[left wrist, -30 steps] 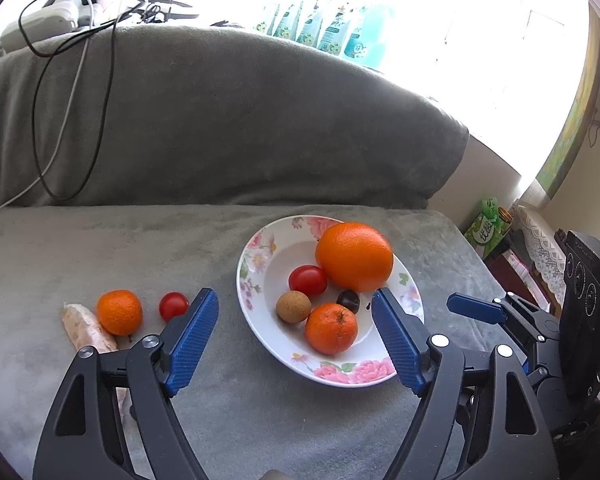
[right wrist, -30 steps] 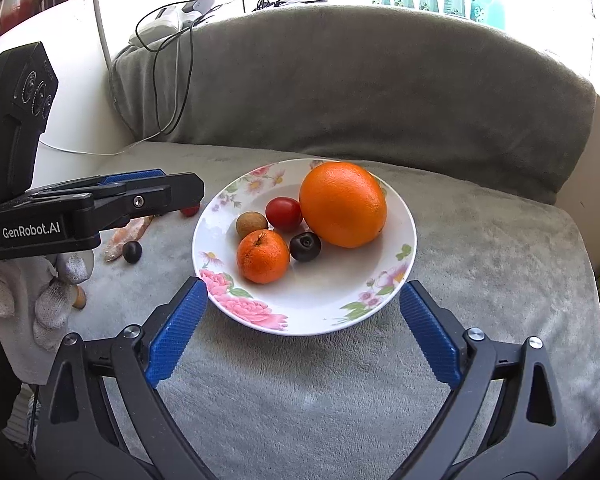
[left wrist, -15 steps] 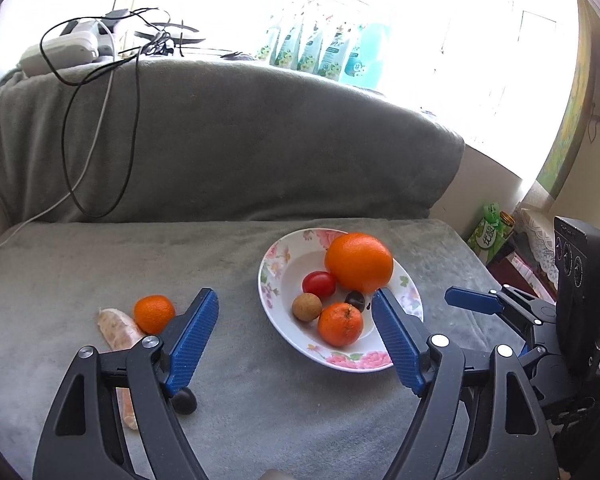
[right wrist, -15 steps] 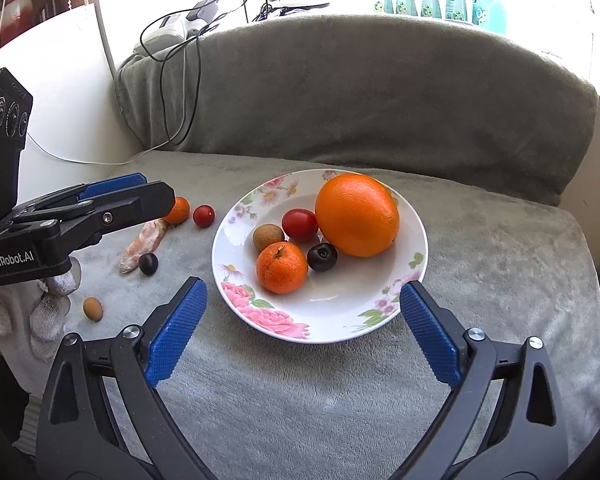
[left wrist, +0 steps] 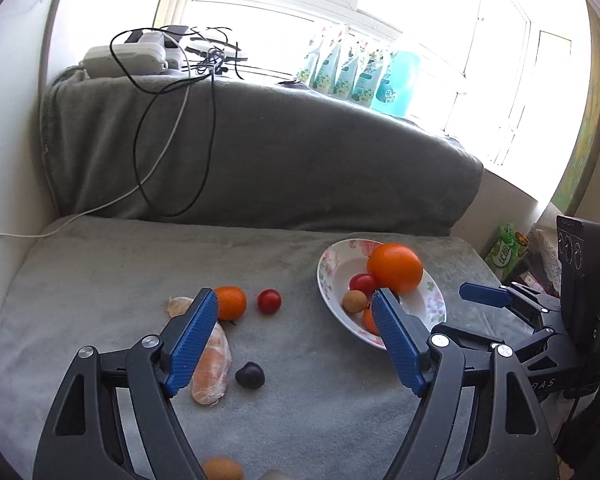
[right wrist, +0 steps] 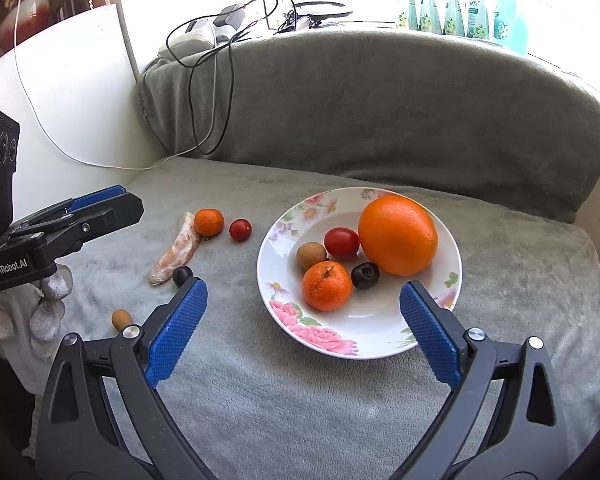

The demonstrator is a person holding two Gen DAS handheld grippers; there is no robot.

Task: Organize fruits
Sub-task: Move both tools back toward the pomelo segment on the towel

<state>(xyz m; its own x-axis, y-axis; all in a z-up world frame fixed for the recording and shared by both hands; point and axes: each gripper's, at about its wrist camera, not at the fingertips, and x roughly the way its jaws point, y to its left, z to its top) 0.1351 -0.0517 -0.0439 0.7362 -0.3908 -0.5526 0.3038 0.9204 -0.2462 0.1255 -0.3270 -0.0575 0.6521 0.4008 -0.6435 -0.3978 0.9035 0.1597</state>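
Observation:
A floral plate [right wrist: 380,344] on the grey blanket holds a big orange [right wrist: 397,234], a mandarin [right wrist: 327,285], a cherry tomato [right wrist: 341,243], a dark cherry [right wrist: 365,275] and a longan [right wrist: 311,255]. Left of it lie a mandarin [left wrist: 231,302], a cherry tomato [left wrist: 269,301], a peeled mandarin piece [left wrist: 213,364], a dark cherry [left wrist: 250,375] and a longan [left wrist: 222,469]. My left gripper [left wrist: 294,340] is open and empty above the loose fruit. My right gripper [right wrist: 302,330] is open and empty, in front of the plate.
The blanket-covered backrest [right wrist: 380,112] rises behind, with cables [left wrist: 168,128] hanging over it and a power strip [left wrist: 128,56] on top. Bottles [left wrist: 356,72] stand on the windowsill. A white wall [right wrist: 68,92] bounds the left side.
My left gripper has pulled back and swung left, so the loose fruit now lies between its fingers. My right gripper has drawn back slightly from the plate. No fruit moved.

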